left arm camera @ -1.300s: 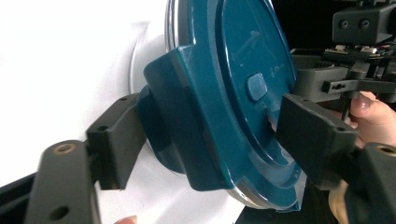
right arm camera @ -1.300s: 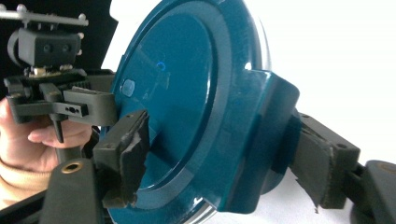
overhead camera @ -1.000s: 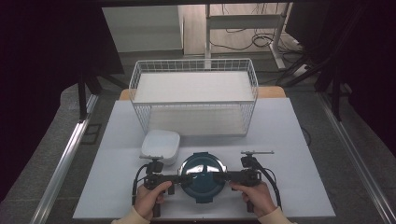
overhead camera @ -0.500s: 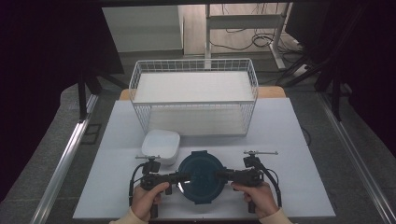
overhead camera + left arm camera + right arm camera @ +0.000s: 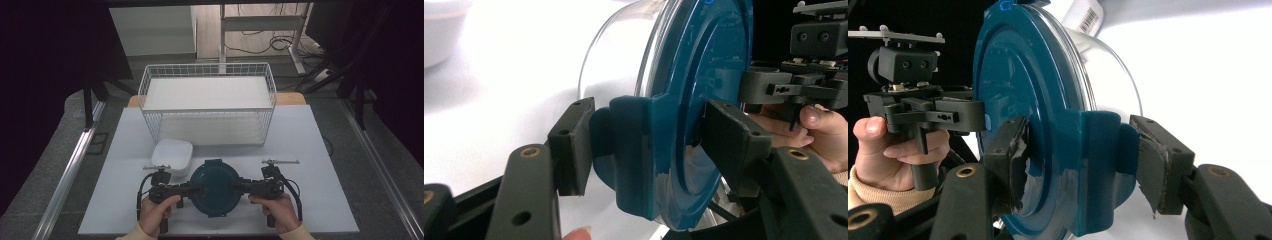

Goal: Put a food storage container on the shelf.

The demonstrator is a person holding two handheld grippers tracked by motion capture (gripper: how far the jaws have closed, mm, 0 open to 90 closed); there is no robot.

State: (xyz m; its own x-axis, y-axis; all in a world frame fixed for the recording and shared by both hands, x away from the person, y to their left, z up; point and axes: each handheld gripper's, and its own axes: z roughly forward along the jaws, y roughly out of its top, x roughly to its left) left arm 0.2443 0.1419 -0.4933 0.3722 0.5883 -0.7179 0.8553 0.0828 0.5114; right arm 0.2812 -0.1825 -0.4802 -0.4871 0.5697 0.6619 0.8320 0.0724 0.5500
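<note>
A: Why did both tools sit level, 1 at each side of the lidded container (image 5: 215, 186)?

B: Each went for a locking flap. The left gripper (image 5: 192, 188) came in at 9 o'clock of the lid, the right gripper (image 5: 238, 188) at 3 o'clock. Its jaws had just been closing, and in the left gripper view its pads (image 5: 573, 145) stood around the teal flap (image 5: 634, 150), 1 under it and 1 on the lid's top. I judged it clamped on the flap.

A: And the right one?

B: The same, mirrored. Its jaws had just been closing too, and the worn pads (image 5: 1010, 152) bracketed the other flap (image 5: 1100, 165). The lower pad looked a hair off, so I couldn't swear to full pressure.

A: Where was the container?

B: On the white table (image 5: 320, 150), near the front edge between the 2 hands, with a white tub (image 5: 172, 156) at its 11 o'clock and the wire basket (image 5: 207, 102) at 12.

A: Its look?

B: A round clear bowl under a glossy dark-teal lid, flaps apparently snapped down.
</note>
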